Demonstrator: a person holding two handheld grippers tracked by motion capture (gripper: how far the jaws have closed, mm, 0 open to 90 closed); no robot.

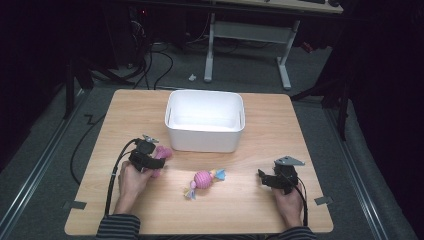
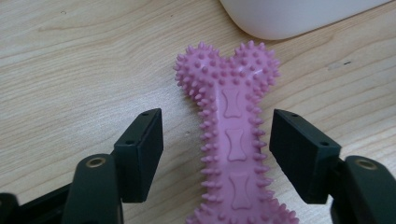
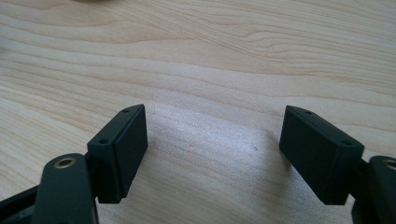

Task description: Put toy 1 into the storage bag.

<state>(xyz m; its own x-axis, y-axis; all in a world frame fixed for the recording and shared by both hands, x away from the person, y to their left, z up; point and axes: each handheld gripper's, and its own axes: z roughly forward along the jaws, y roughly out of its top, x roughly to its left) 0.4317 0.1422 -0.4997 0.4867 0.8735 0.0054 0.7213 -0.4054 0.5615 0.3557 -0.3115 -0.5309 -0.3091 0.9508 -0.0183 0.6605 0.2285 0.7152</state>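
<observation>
Near left on desk (image 1: pixel 250 210), pink spiked bone toy (image 2: pixel 233 140) lies flat between left gripper (image 2: pixel 217 154) fingers, partly open, not yet pressing. Centre on narrow shaft, squeeze evenly. Right gripper (image 3: pixel 212 154) fingers wide open, empty. White bin (image 1: pixel 205 120) just beyond.

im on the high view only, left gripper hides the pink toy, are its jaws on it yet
Observer: Not yet. In the left gripper view the left gripper straddles the pink spiked bone, pads apart from it.
Operator: which way does the bone lie
Observer: Flat on the table, its far knobbed end near the white bin.
Operator: and the right gripper
Observer: The right gripper is open over bare wood.
</observation>
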